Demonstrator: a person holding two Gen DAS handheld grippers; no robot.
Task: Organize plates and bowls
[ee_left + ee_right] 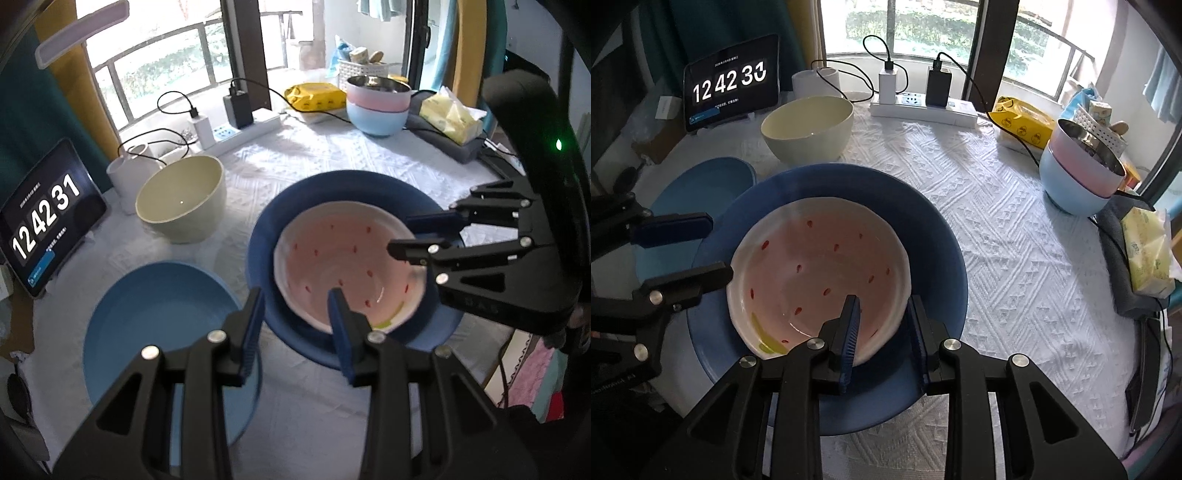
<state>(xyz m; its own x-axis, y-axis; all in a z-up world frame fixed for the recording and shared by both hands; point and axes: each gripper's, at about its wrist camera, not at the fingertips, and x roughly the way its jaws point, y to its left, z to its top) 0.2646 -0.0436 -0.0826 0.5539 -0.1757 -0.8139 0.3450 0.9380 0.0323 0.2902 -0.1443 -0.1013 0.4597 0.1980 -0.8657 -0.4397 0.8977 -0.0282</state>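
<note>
Resting upright inside dark blue plate point(934, 236), pink bowl point(820, 273), round, both claws point(295, 314) point(882, 314) straddling rim, spread.

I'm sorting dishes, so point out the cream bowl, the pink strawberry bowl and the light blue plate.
Cream bowl point(807, 127): right wrist view, inner wall.
Pink bowl point(816, 266): right wrist view, inner bottom.
Light blue plate point(155, 314): left wrist view, bare centre.

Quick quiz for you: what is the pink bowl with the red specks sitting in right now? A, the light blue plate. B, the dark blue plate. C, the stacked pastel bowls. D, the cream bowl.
B: the pink speckled bowl sits inside the dark blue plate, whose rim rings it on all sides, while the cream bowl stands empty behind.
</note>
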